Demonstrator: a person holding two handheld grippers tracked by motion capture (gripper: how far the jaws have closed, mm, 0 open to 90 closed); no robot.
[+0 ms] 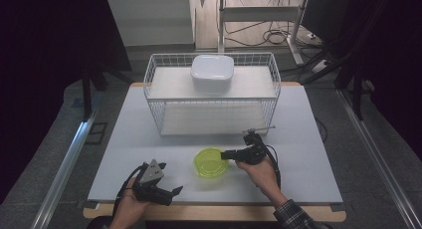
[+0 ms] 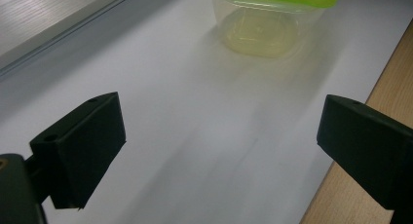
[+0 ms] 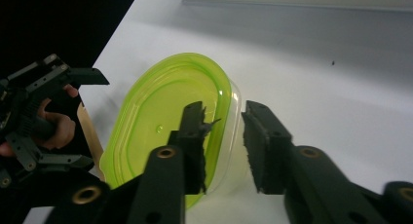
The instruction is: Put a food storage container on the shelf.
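A dim room with cables on the floor behind, then the white tabletop [image 1: 149, 139] with a wire rack [image 1: 211, 92] at the back, a white box [image 1: 212, 72] on its shelf. Front centre sits the tub [image 1: 210, 162], thin clear plastic with a lime-green lid: light, a bit flexy, smooth enough to slip. The rim looks the place to pinch. The right gripper [image 3: 225, 136] straddles that rim, one jaw over the lid and one outside the wall, narrow but not yet pressing. The left gripper [image 2: 219, 146] waits apart, jaws wide, nothing between.
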